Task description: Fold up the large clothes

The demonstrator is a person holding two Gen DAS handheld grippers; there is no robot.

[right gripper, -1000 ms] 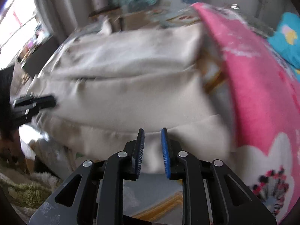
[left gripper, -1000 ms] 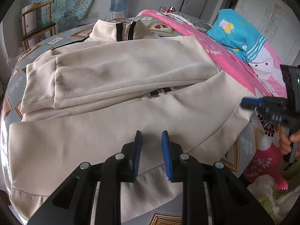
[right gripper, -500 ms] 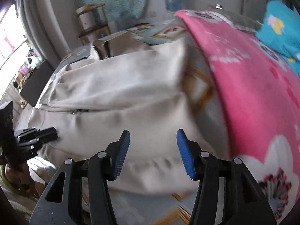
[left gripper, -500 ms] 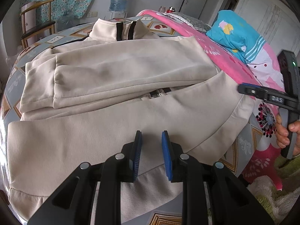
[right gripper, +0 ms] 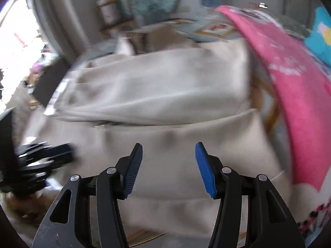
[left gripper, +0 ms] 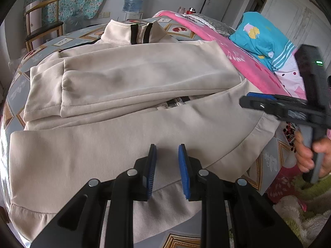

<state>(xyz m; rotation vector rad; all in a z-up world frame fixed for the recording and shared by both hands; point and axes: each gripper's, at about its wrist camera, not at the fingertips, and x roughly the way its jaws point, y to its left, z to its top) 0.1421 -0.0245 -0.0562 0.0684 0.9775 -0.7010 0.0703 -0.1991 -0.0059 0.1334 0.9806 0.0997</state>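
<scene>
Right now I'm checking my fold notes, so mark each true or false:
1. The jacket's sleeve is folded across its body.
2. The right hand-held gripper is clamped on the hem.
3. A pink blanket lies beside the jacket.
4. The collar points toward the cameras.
1. True: the sleeve lies across the jacket.
2. False: the right hand-held gripper stands open with nothing between its pads.
3. True: the pink blanket lies along one side.
4. False: the collar is at the far end.

One jacket point(left gripper: 128, 124) – two grippers – one chair point(left gripper: 41, 26)
</scene>
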